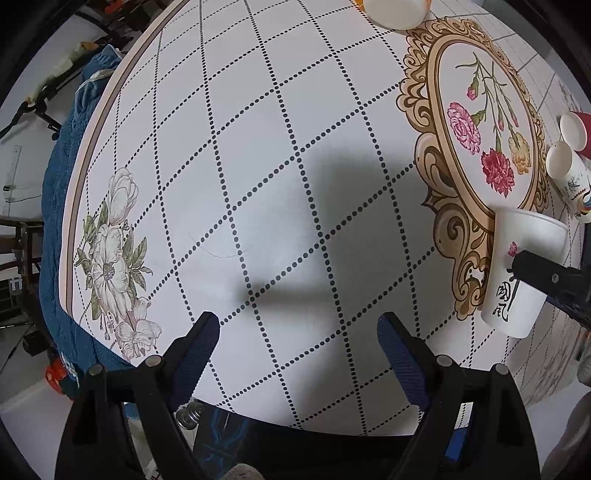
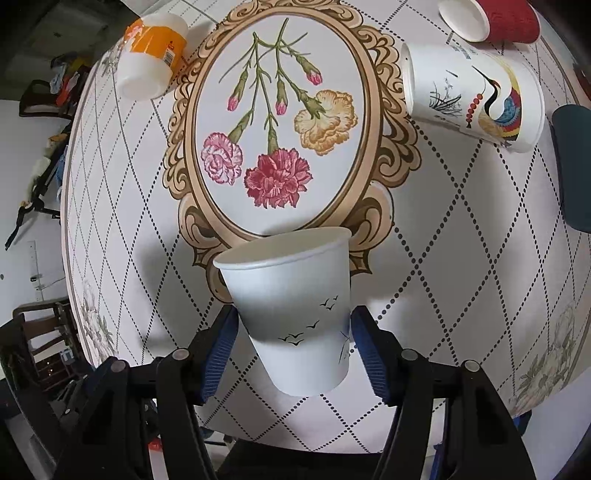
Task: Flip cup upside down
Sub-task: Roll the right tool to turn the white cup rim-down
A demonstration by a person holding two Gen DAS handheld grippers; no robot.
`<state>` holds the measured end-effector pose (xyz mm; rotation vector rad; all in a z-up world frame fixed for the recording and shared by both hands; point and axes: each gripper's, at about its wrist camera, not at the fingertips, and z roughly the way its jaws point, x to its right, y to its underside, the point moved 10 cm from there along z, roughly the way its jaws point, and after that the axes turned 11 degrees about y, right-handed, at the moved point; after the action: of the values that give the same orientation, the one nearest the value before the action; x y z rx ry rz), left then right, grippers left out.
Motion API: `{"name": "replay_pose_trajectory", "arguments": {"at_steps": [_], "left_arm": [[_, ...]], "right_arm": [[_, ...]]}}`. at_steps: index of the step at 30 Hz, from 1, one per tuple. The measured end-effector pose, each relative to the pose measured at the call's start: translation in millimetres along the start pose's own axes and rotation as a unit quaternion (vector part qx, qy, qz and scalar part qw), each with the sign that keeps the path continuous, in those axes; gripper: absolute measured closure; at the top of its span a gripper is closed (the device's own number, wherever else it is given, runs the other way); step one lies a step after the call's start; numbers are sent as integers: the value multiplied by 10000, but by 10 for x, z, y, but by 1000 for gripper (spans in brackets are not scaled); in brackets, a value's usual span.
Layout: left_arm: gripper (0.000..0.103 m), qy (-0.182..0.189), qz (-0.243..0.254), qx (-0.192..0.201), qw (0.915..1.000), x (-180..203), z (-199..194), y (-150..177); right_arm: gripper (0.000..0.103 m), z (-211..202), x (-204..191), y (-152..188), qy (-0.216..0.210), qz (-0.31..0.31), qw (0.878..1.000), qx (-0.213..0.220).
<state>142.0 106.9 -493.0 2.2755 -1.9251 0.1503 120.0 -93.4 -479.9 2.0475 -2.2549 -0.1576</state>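
My right gripper (image 2: 293,332) is shut on a white paper cup (image 2: 295,306) printed with small black birds. The cup is held above the table, mouth up and tilted away. The same cup shows at the right edge of the left wrist view (image 1: 517,273), with a right finger (image 1: 546,275) pressed on its side. My left gripper (image 1: 299,332) is open and empty over the chequered cloth, well left of the cup.
The round table (image 2: 461,240) has an oval flower print (image 2: 277,129). Upside-down cups stand at the far side: an orange-and-white one (image 2: 151,55), a crane-printed one (image 2: 472,96) and a red one (image 2: 487,18). A dark teal object (image 2: 572,166) sits at right. The table's edge (image 1: 85,184) curves at left.
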Motion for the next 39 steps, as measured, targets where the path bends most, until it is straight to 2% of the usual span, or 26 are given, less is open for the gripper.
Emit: {"name": "replay_pose_trajectory", "arguments": {"at_steps": [1, 5, 7, 8, 9, 10, 11, 12, 14, 15, 16, 17, 18, 19, 22, 25, 28, 30, 31, 35, 37, 39], "left_arm": [[16, 15, 2, 2, 10000, -21, 2, -17], [16, 41, -19, 33, 10000, -142, 31, -80], [15, 31, -32, 57, 10000, -179, 33, -95], [12, 34, -44, 88, 9999, -198, 31, -103], [10, 38, -51, 118, 9999, -214, 26, -107], [9, 35, -58, 169, 9998, -235, 24, -115], [9, 43, -69, 194, 9998, -246, 31, -119], [9, 63, -91, 215, 9997, -256, 34, -121], [9, 109, -162, 274, 9994, -297, 55, -133], [9, 155, -184, 299, 9993, -309, 68, -141], [9, 191, -194, 306, 9992, -322, 72, -141], [9, 245, -216, 299, 9990, -332, 92, -143], [9, 279, -230, 286, 9989, -349, 108, -144], [9, 311, -235, 270, 9989, -357, 136, -145], [9, 277, -197, 225, 9992, -381, 209, -140], [8, 197, -127, 194, 9995, -405, 285, -124], [8, 131, -18, 139, 9998, -401, 370, -107], [8, 82, 49, 111, 9999, -385, 438, -97], [8, 75, 75, 88, 9999, -389, 468, -89], [8, 70, 77, 17, 9999, -382, 574, -73], [8, 68, 77, 9, 9999, -405, 602, -73], [8, 82, 69, 7, 9999, -424, 619, -76]], "right_arm": [[17, -5, 5, 14, -10, 0, 10000, -27], [17, -158, 14, 65, 99, -227, 9997, 21], [16, -355, 5, 69, 315, -681, 9970, 190], [16, -477, -21, 66, 496, -1064, 9924, 371], [15, -652, -81, 61, 850, -1748, 9783, 715], [12, -794, -153, 74, 1244, -2469, 9549, 1087], [11, -905, -236, 104, 1615, -3189, 9227, 1442], [10, -996, -325, 155, 2080, -4027, 8728, 1810], [10, -1006, -481, 343, 3088, -5740, 7227, 2298], [10, -957, -506, 411, 3426, -6249, 6595, 2391], [10, -853, -518, 513, 3754, -6850, 5758, 2414], [10, -720, -491, 601, 4019, -7323, 4979, 2332], [10, -588, -450, 672, 4200, -7670, 4310, 2227], [10, -507, -444, 720, 4254, -7867, 3908, 2178], [10, -199, -358, 895, 4293, -8456, 2501, 1952], [10, 55, -261, 982, 4268, -8775, 1375, 1702], [11, 224, -194, 1023, 4216, -8916, 607, 1537], [11, 297, -161, 1016, 4190, -8960, 283, 1444], [11, 324, -157, 1005, 4167, -8982, 159, 1393], [11, 374, -128, 980, 4092, -9036, -126, 1260], [11, 411, -99, 973, 4045, -9058, -341, 1211], [11, 444, -61, 988, 4014, -9069, -506, 1172]]}}
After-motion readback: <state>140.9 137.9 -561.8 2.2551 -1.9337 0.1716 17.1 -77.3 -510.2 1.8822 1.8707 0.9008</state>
